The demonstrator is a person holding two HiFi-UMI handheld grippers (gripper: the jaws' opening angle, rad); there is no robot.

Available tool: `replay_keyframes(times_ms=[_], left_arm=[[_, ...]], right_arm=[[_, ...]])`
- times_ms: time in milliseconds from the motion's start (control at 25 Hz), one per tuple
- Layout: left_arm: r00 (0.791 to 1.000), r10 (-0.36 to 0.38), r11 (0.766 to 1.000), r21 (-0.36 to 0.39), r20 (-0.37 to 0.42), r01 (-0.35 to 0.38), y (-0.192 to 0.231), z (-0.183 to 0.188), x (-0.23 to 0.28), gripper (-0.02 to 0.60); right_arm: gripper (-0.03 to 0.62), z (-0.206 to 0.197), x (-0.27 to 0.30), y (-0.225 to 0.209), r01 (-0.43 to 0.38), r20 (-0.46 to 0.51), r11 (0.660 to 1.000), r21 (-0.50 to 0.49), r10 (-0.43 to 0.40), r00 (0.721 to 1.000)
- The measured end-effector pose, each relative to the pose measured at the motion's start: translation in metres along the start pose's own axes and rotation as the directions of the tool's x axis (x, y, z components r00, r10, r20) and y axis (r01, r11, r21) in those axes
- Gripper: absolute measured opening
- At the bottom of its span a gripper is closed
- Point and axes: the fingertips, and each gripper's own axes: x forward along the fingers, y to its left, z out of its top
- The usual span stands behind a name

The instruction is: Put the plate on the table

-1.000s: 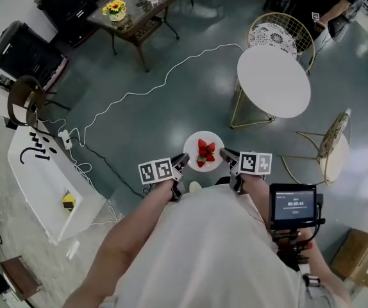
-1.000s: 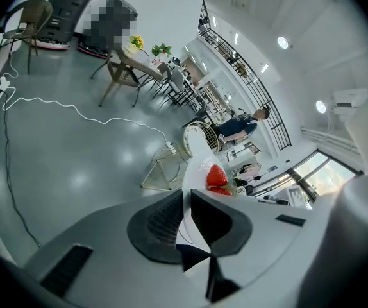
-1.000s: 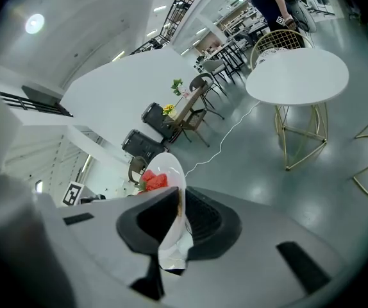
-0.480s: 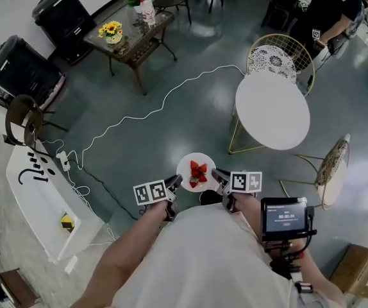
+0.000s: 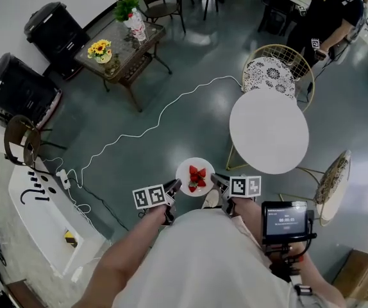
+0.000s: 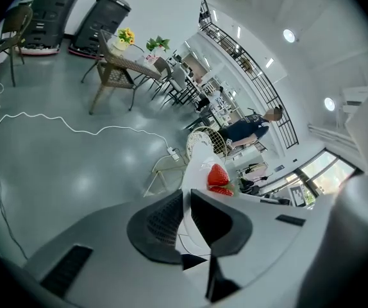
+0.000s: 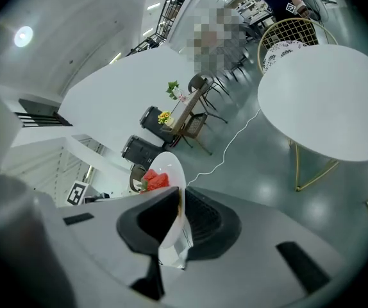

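Moved since earlier: the small round white plate [image 5: 185, 167] has been carried nearer the round white surface on gold legs [image 5: 268, 131]; the hold on both sides is as it was a second ago.
Floor: grey polished floor [image 5: 171, 63], with a thin white cable [image 5: 147, 128] trailing across it.
Surface: bare top, to the right of the plate and apart from it.
Plate: held level in the air above the floor, between the two grippers, not yet on the surface.
Left hand-held gripper [image 5: 173, 187]: jaws clenched on the plate's left rim.
Right hand-held gripper [image 5: 215, 180]: jaws clenched on the plate's right rim.
Strawberries: red strawberries [image 5: 197, 178] heaped at the plate's middle.
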Motion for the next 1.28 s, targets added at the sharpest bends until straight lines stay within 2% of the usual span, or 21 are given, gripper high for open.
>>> replay_keyframes(times_ms=[320,480,520,640,880,1160,1280], left_arm=[[0.999,-0.012,0.999,0.041,-0.043,0.013,-0.016,0.040,0.054,0.038],[0.991,0.019,1.000,0.003,-0.134,-0.019,-0.008,0.015,0.045,0.038],[0.988,0.020,1.000,0.006,-0.152,-0.019,-0.013,0.019,0.048,0.038],[0.984,-0.022,0.997,0.063,-0.176,0.034,-0.031,0.062,0.094,0.038],[0.967,-0.080,0.984,0.133,-0.241,0.115,-0.042,0.112,0.142,0.038],[0.931,-0.128,0.955,0.209,-0.342,0.209,-0.054,0.178,0.184,0.038],[0.908,-0.140,0.939,0.238,-0.396,0.249,-0.052,0.205,0.196,0.038]], right_arm=[[0.037,0.053,0.001,-0.034,0.009,0.059,1.000,0.026,-0.010,0.998],[0.037,0.021,-0.006,-0.037,0.037,0.025,0.993,0.109,-0.040,0.999],[0.037,0.025,-0.008,-0.037,0.041,0.029,0.991,0.127,-0.045,0.999],[0.037,0.077,-0.010,-0.058,0.062,0.099,0.990,0.130,-0.075,0.992],[0.037,0.126,-0.004,-0.080,0.098,0.202,0.980,0.172,-0.132,0.970],[0.037,0.178,0.012,-0.090,0.130,0.308,0.959,0.251,-0.207,0.929],[0.037,0.195,0.025,-0.089,0.133,0.357,0.949,0.287,-0.235,0.904]])
